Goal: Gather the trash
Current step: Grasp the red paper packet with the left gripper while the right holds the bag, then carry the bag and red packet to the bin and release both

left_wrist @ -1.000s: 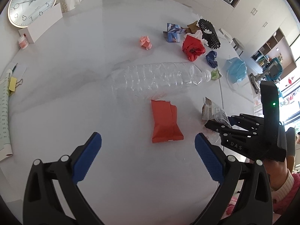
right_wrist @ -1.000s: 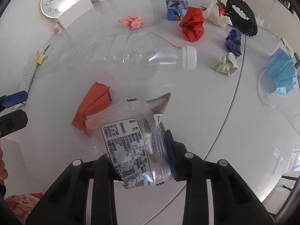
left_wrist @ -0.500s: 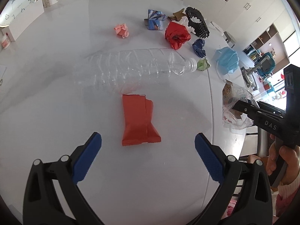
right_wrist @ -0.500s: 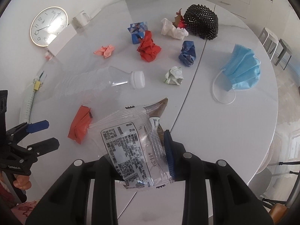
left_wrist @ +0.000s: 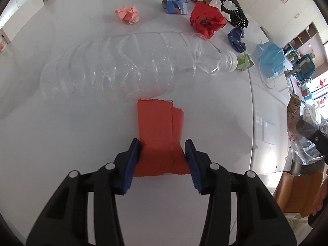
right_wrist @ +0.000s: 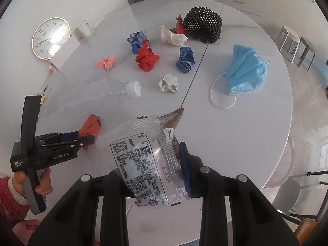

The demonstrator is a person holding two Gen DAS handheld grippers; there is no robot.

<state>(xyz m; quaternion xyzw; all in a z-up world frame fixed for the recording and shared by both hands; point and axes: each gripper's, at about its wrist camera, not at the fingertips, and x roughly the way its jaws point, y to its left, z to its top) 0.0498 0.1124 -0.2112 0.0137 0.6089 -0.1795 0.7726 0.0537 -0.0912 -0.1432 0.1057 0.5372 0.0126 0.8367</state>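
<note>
Flat orange-red wrapper (left_wrist: 161,131) is lying on the white bench (left_wrist: 61,123), torn top edge touching the clear plastic bottle (left_wrist: 131,65), lower end sitting between the blue pads of the left tool (left_wrist: 163,157). Bottle is lying on its side, white cap near a crumpled green-white paper ball (left_wrist: 245,61). Clear printed wrapper (right_wrist: 147,160) is hanging pinched in the right tool (right_wrist: 162,164), off the bench. Pink (left_wrist: 128,14), red (left_wrist: 207,20) and blue (left_wrist: 236,39) crumpled wads and a blue face mask (left_wrist: 270,58) are lying farther back.
</note>
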